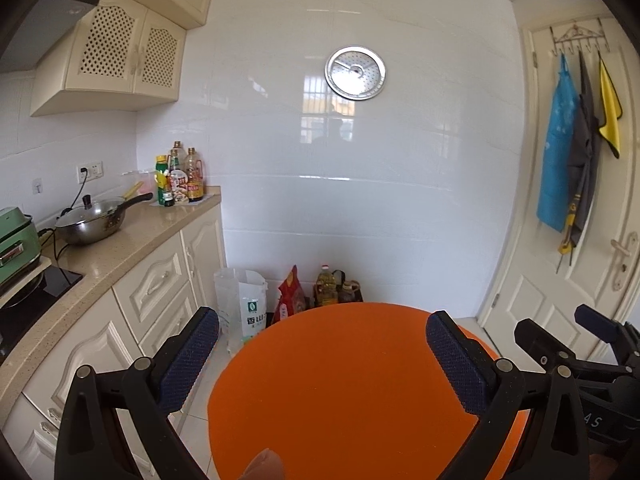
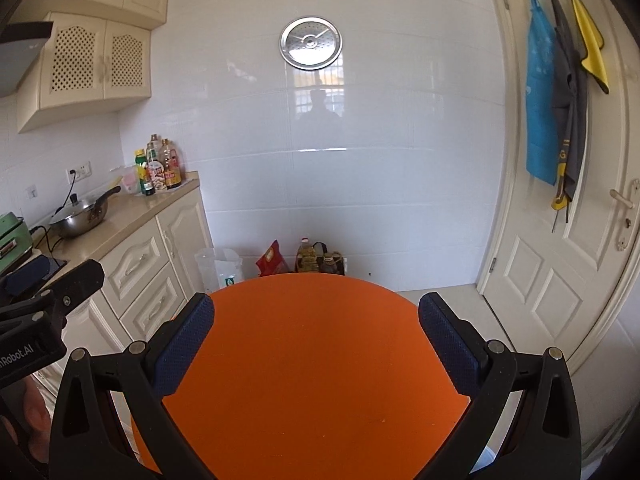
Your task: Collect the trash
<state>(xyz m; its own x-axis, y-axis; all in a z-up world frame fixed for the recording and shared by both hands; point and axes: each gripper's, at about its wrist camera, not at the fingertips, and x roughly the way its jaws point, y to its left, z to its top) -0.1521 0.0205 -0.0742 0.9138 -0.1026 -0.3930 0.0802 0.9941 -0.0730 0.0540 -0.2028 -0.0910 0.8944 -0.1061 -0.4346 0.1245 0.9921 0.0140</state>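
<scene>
Both the left gripper and the right gripper hovered with jaws wide and empty above the round orange table. No trash showed on the table; bags and bottles stood beyond its far edge. A good start probably required scanning lower before reaching.

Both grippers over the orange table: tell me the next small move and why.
Probably tilt both grippers down to search. The left gripper and right gripper are open and hold nothing, the orange table shows no trash, and only bags and bottles stand on the floor by the wall.
</scene>
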